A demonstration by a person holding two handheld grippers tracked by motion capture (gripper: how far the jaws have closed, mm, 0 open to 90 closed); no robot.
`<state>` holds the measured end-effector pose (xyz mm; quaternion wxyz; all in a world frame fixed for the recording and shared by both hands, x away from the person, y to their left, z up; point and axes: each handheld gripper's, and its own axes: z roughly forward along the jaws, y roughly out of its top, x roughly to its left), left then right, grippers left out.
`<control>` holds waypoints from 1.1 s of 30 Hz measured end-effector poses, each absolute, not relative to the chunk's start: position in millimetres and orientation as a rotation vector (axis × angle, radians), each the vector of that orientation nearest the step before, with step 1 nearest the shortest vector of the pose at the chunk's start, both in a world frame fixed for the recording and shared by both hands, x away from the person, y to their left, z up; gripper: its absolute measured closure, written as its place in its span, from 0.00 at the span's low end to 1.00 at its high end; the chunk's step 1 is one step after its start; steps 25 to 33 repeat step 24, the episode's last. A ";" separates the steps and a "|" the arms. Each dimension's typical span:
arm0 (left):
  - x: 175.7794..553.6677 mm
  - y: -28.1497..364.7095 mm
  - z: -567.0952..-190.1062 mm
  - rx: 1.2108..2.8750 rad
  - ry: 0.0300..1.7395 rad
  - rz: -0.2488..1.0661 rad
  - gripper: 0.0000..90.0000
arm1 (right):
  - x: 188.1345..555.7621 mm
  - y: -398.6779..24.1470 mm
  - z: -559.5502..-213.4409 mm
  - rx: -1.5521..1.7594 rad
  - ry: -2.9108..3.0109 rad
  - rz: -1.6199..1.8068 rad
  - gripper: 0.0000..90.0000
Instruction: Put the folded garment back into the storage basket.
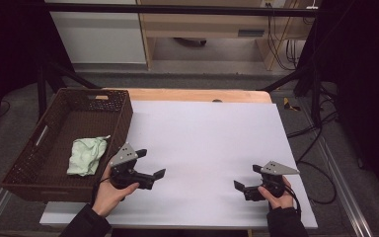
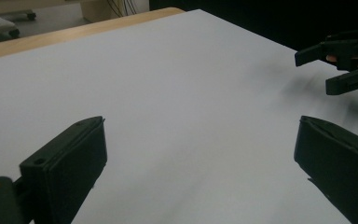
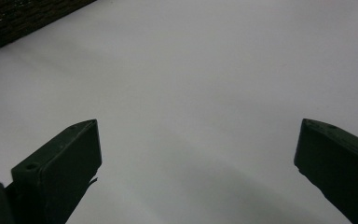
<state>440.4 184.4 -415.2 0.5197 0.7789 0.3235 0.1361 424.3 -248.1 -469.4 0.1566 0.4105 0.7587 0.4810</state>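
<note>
My left gripper [image 1: 151, 163] hovers over the white sheet [image 1: 207, 138] just right of a brown wicker basket [image 1: 44, 148], and it is open with nothing between its jaws. In the basket lies a crumpled pale green cloth [image 1: 86, 155]. My right gripper [image 1: 247, 177] is near the sheet's front right, open and empty too. The left gripper view has its own jaws spread wide [image 2: 201, 123] over bare white sheet, with the right gripper [image 2: 320, 70] farther off at the upper right. In the right gripper view the jaws [image 3: 199, 123] stand wide apart over the sheet.
The basket's dark weave [image 3: 23, 18] crosses the top left corner of the right gripper view. A wooden table edge [image 1: 192, 95] borders the sheet at the back. Black frame legs [image 1: 316, 84] and cables [image 1: 321, 148] stand beyond the table's right side.
</note>
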 end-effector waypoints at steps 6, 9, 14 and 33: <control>435.1 188.9 -434.3 1.889 0.798 0.305 0.02 | 424.4 -248.5 -470.1 1.172 2.177 1.369 0.01; 433.8 190.3 -443.1 1.897 0.811 0.295 0.02 | 424.2 -248.6 -470.6 1.175 2.180 1.365 0.01; 432.4 191.6 -451.6 1.906 0.817 0.289 0.02 | 424.7 -249.4 -471.7 1.175 2.180 1.358 0.02; 434.5 193.3 -467.5 1.941 0.834 0.267 0.02 | 424.1 -250.1 -472.5 1.166 2.181 1.355 0.02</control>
